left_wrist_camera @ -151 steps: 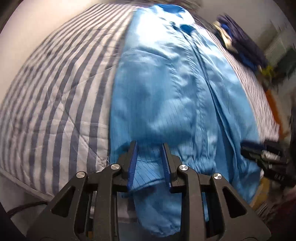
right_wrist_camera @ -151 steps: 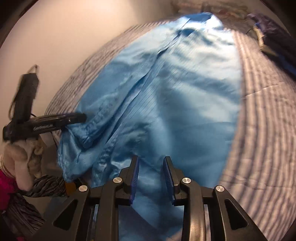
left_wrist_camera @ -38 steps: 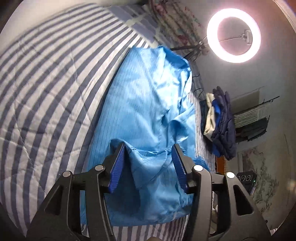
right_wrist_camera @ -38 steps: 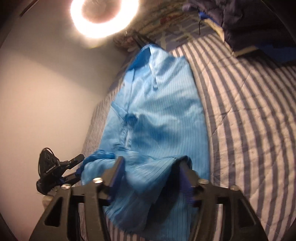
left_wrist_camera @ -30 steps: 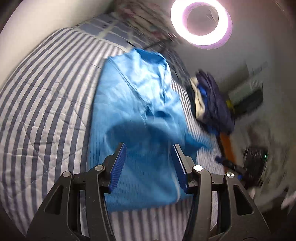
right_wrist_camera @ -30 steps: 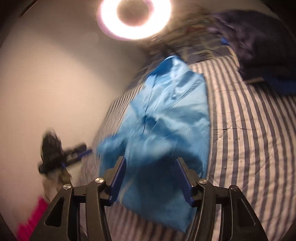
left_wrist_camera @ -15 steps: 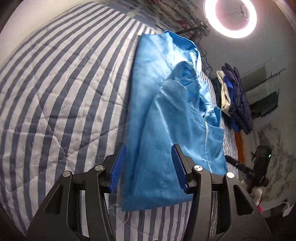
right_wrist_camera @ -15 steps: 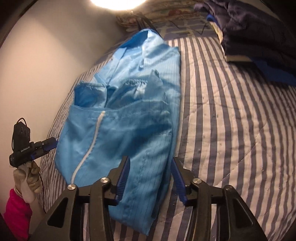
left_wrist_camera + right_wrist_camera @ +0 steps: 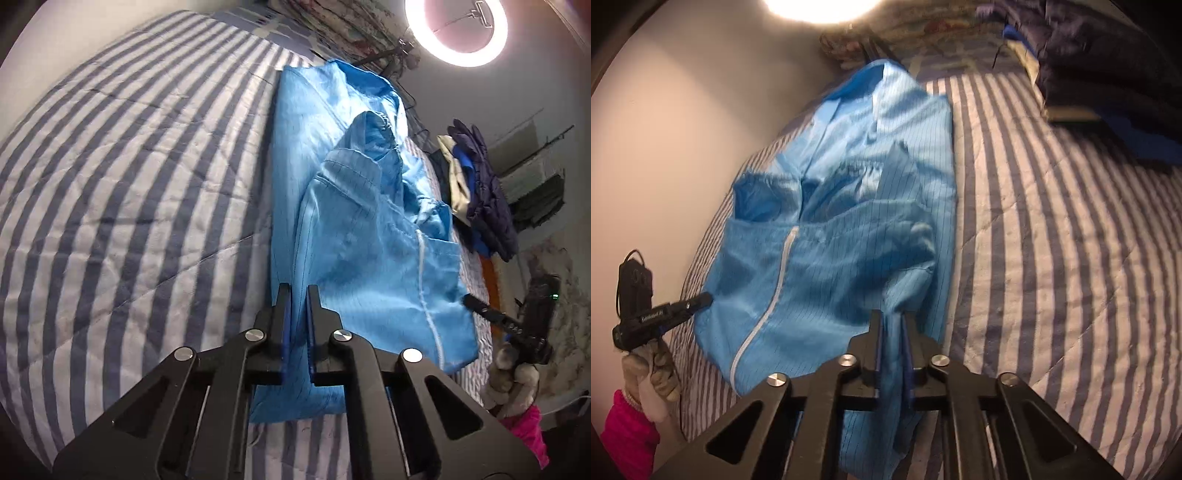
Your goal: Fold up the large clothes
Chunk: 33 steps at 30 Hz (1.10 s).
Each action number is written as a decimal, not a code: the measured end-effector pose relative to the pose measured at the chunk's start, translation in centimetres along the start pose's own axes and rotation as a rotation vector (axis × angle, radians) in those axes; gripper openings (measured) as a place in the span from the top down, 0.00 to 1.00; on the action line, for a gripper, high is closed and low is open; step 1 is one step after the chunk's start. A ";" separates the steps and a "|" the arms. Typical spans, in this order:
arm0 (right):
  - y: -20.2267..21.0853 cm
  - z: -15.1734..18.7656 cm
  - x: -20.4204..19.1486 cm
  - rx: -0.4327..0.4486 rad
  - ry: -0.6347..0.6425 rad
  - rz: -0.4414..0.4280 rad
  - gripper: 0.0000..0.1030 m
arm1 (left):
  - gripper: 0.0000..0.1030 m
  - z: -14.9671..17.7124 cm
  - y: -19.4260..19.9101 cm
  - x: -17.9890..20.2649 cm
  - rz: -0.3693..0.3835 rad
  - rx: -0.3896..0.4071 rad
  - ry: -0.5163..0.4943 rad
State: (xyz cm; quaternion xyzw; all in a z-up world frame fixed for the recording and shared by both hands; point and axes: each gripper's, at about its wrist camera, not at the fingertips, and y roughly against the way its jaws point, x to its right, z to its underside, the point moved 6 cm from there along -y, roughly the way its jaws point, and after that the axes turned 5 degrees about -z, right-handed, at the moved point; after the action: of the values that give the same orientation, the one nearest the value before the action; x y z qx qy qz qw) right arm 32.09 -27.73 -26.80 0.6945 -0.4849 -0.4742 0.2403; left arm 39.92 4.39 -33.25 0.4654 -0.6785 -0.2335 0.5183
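The blue-and-white striped quilted bed (image 9: pixel 140 177) carries my work: a large bright-blue thin-striped garment with a white zipper (image 9: pixel 354 236), lying lengthwise and already doubled over at its near end. It looks light, limp and a bit slick, so I judge it will sag and slide unless held by its edges. My left tongs (image 9: pixel 297 321) have just been closing and now pinch the near left fold; my right tongs (image 9: pixel 893 343) have likewise closed on the near right edge, cloth bunched between both pairs. The corners seem the best hold.
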 end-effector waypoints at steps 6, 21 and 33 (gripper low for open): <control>-0.2 0.3 1.2 -0.005 0.034 0.142 0.91 | 0.86 0.1 0.2 -0.5 -0.060 0.004 0.021; -0.5 0.8 -3.9 0.026 0.163 0.065 0.79 | 0.81 -3.8 -2.7 4.6 -0.116 0.109 -0.105; 0.1 0.1 -2.7 0.039 0.131 0.096 0.73 | 0.87 -1.6 -0.8 4.3 -0.122 0.118 -0.107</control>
State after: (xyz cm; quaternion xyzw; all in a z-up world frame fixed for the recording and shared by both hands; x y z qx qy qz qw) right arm 31.76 -25.38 -25.59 0.7044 -0.5101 -0.4062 0.2805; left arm 41.58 0.56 -31.27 0.5224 -0.6881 -0.2491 0.4377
